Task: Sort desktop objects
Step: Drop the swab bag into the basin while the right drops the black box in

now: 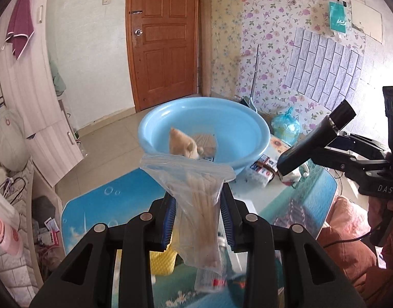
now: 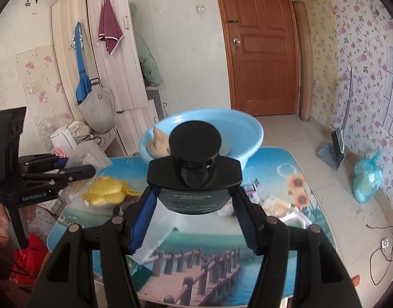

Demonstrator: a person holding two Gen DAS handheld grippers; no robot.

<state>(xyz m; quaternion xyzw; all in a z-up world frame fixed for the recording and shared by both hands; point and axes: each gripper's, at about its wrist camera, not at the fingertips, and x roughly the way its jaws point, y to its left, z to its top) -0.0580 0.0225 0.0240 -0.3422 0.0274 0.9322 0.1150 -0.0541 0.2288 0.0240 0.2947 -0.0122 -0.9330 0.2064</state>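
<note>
My left gripper (image 1: 197,201) is shut on a clear zip bag of pale sticks (image 1: 199,190), held above the picture-printed table (image 1: 101,205). Just beyond it stands a light blue basin (image 1: 230,120) with a beige plush toy (image 1: 182,143) and a flat brown item inside. My right gripper (image 2: 194,200) is shut on a black bottle with a round cap (image 2: 195,151), lifted in front of the same basin (image 2: 245,128). From the left wrist view the bottle (image 1: 309,143) hangs to the right of the basin. The left gripper (image 2: 75,166) with its bag (image 2: 90,155) shows at the left.
A yellow mesh item (image 2: 106,190) lies on the table's left part. Small printed boxes (image 1: 263,169) sit beside the basin, and white items (image 2: 294,217) lie at the right. A dustpan (image 2: 332,151) and a blue rubbish bag (image 2: 367,179) are on the floor.
</note>
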